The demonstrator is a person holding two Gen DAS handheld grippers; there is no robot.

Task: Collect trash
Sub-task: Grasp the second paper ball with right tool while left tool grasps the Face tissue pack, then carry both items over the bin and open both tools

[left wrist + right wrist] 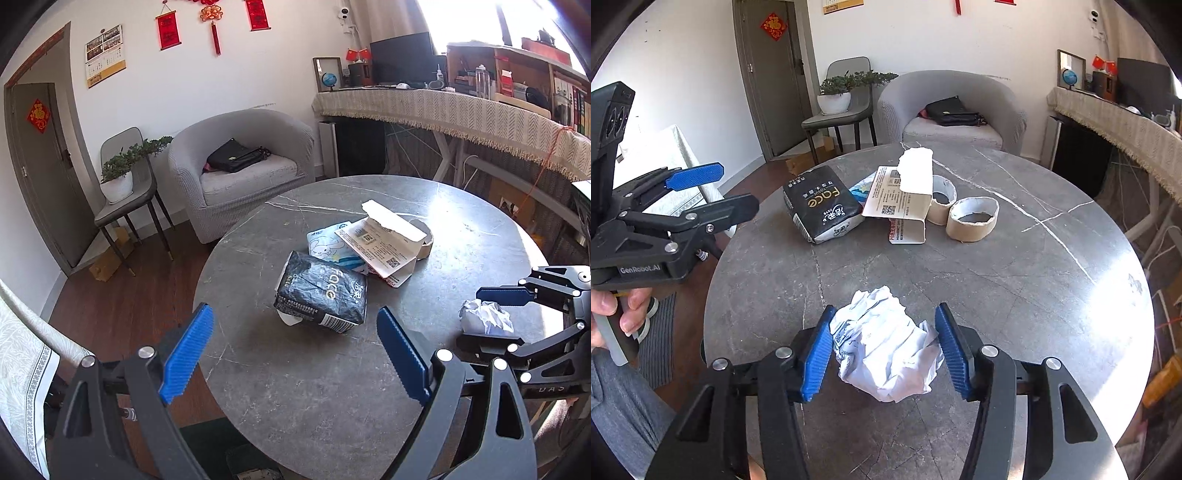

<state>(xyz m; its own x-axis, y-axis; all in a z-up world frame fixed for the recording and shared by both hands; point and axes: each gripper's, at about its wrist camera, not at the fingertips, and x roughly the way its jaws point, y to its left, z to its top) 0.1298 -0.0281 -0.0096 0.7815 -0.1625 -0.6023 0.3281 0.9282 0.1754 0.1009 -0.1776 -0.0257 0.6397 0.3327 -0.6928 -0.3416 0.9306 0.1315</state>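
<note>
Right wrist view, my right gripper [884, 347] pinching the crumpled white paper [886, 350] at the near edge of the round grey table [1015, 277], my left gripper [291, 350] hovering wide open and empty, black tissue pack [820, 203], torn carton [901, 199], two tape cores [973, 218] lying beyond.

Grey upholstered tub armchair [949, 99] holding black leather bag [951, 112]. White potted plant [836, 94] on grey dining chair [846, 110].

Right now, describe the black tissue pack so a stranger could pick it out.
On the round grey marble table, a cluster of trash lies toward the armchair side. The black tissue pack is its leftmost piece in the right wrist view: the only dark one, printed "Face".
</note>
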